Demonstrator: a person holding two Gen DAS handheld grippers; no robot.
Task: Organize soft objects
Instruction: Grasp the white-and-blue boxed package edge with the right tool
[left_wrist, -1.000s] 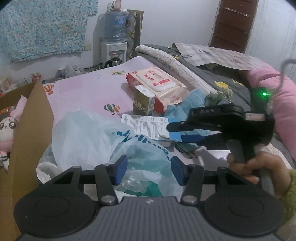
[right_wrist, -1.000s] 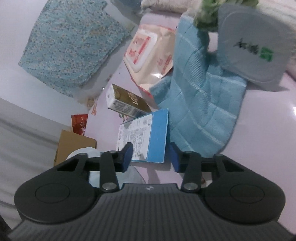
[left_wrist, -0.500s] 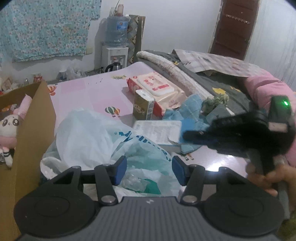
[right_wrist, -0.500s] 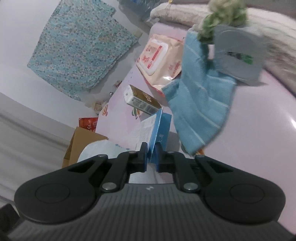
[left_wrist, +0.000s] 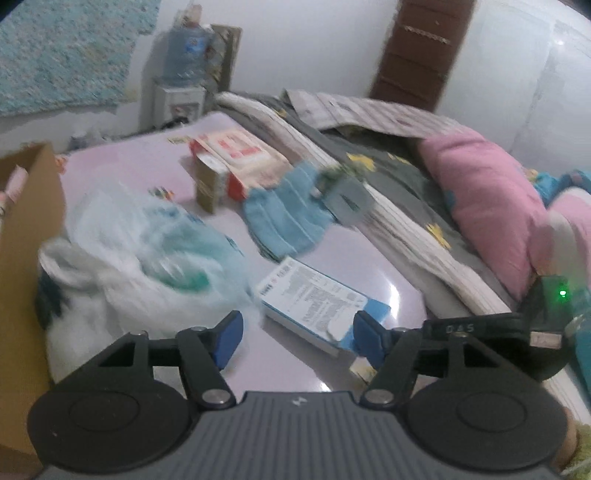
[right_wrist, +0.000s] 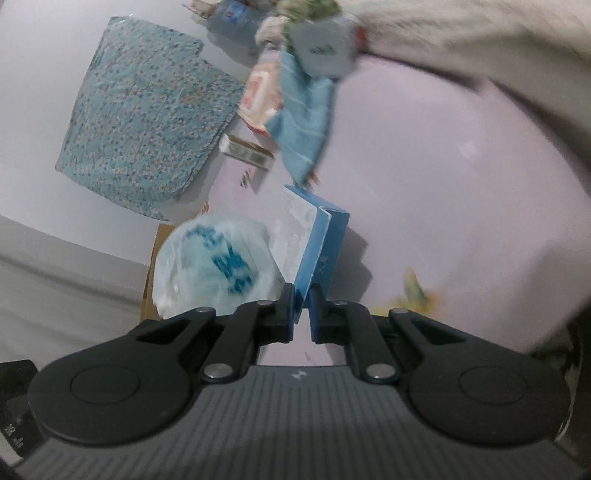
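My right gripper (right_wrist: 303, 295) is shut on the blue flap of a flat blue-and-white packet (right_wrist: 321, 240), which it holds on edge just above the pink bedsheet. In the left wrist view the same packet (left_wrist: 314, 299) lies low and slanted, its near corner showing between the tips of my left gripper (left_wrist: 297, 339). The left jaws are opening and press on nothing. A blue towel (left_wrist: 288, 218) lies beyond the packet. A crumpled plastic bag (left_wrist: 140, 251) sits to the left. The right gripper's black body (left_wrist: 472, 328) shows at the lower right.
A cardboard box (left_wrist: 26, 258) stands at the left edge. A wet-wipes pack (left_wrist: 236, 158), a small carton (left_wrist: 208, 184) and a grey pouch (left_wrist: 347, 199) lie further back. Folded bedding and a pink pillow (left_wrist: 487, 199) fill the right side.
The right gripper closed on the packet's blue edge and pulled it nearer and rightward, away from the towel. The left gripper's jaws widened and it swung right, off the plastic bag.
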